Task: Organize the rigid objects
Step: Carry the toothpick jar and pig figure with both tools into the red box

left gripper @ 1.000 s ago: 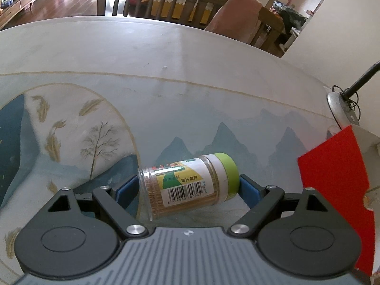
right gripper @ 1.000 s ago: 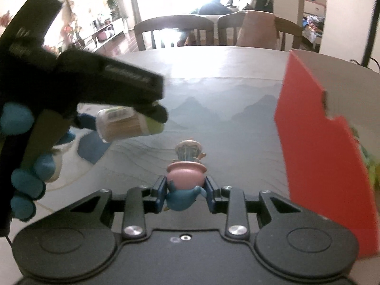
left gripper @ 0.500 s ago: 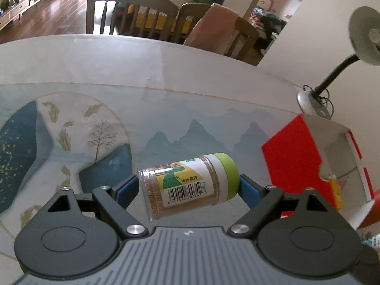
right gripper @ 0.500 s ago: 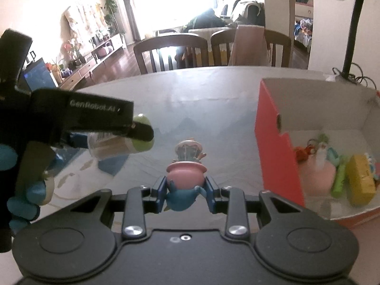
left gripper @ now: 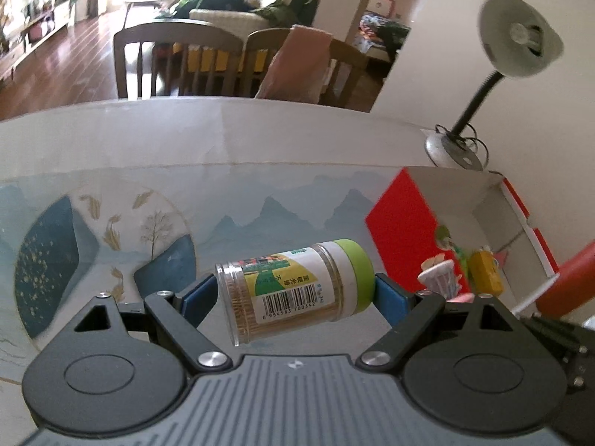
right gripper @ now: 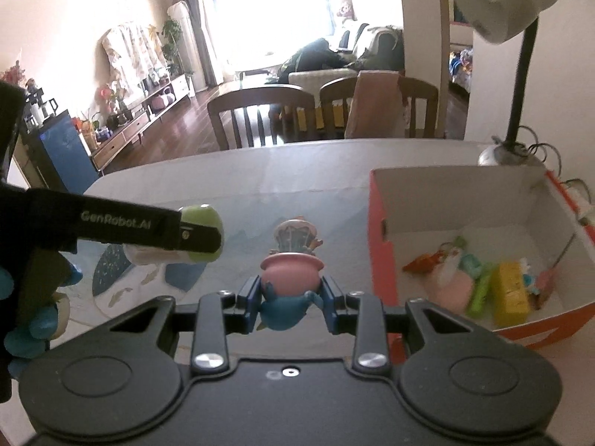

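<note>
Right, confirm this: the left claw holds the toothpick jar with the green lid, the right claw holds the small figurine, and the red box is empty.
One thing is wrong: the red box is not empty. The right wrist view shows several small toys lying inside it. The rest stands: the left claw holds the toothpick jar with the green lid, and the right claw holds the small figurine.

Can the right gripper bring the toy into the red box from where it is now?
Probably yes. The right gripper holds the toy, the red box is open on top just to its right, and nothing stands between.
</note>
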`<control>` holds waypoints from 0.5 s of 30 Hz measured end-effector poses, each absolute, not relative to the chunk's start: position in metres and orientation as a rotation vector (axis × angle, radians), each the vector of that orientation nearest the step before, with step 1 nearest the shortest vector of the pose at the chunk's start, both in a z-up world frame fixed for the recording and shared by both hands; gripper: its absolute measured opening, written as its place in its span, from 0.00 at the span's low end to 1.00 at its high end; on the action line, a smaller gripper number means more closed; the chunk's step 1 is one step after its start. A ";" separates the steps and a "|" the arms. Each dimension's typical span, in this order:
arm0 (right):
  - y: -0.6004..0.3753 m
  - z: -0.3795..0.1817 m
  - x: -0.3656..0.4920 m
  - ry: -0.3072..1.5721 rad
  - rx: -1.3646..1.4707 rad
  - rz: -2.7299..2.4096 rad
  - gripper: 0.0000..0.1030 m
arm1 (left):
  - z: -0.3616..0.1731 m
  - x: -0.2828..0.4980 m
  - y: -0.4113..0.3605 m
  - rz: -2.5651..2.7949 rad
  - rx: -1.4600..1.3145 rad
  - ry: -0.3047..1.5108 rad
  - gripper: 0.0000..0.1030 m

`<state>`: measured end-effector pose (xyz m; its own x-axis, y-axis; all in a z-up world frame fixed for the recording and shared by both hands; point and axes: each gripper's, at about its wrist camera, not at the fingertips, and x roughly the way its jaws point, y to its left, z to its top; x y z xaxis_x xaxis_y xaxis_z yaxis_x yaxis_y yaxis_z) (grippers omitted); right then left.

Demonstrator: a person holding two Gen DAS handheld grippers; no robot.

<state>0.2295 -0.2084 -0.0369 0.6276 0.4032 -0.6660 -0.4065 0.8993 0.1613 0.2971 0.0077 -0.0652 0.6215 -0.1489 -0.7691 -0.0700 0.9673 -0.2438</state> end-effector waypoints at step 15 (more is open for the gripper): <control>-0.270 -0.018 0.230 0.700 0.038 0.393 0.32 | -0.016 0.285 -0.066 -0.155 -0.109 0.822 0.87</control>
<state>0.2297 -0.2700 -0.0184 0.6946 0.3649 -0.6200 -0.3394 0.9261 0.1647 0.2847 -0.0656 -0.0158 0.6706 -0.1793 -0.7199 0.0952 0.9831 -0.1562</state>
